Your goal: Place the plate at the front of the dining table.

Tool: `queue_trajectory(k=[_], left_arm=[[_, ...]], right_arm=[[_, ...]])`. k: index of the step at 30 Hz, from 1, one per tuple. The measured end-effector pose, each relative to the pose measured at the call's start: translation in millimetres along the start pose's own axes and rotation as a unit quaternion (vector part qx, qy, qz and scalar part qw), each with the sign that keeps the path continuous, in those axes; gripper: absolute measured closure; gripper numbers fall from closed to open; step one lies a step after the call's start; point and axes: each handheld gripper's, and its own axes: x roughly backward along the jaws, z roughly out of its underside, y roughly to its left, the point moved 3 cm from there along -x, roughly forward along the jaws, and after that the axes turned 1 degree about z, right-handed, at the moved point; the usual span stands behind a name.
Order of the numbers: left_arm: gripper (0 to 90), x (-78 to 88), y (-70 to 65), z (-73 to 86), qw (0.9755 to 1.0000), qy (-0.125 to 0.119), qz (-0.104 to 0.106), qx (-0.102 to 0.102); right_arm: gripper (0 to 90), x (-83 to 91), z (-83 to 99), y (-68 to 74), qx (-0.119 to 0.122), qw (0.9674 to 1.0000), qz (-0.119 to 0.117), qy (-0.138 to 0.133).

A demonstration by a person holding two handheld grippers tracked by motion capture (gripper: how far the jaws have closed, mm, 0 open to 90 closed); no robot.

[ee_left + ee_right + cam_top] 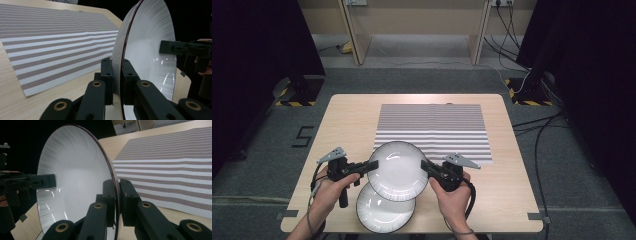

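A white plate with a dark rim point(397, 170) hangs above the table, held at both sides. My left gripper point(373, 166) is shut on its left rim, and my right gripper point(426, 166) is shut on its right rim. In the left gripper view the plate point(147, 50) stands edge-on between the jaws of my left gripper point(117, 75). In the right gripper view the plate point(75, 185) sits the same way in my right gripper point(117, 195). A second white plate point(382, 212) lies on the table below the lifted one, partly covered by it.
A striped placemat point(432, 131) lies flat on the far half of the wooden table point(347, 120). Cables point(537, 135) run over the floor to the right of the table. Black stands point(297, 90) stand at both far corners.
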Motion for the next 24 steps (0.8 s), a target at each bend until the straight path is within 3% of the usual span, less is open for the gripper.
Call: queue_trajectory(k=[24], left_arm=[[82.6, -12.7, 4.9, -17.3, 0.9999, -0.004, 0.000, -0.015]], right_arm=[[83.3, -5.7, -14.6, -9.3, -0.004, 0.9998, 0.008, -0.017]])
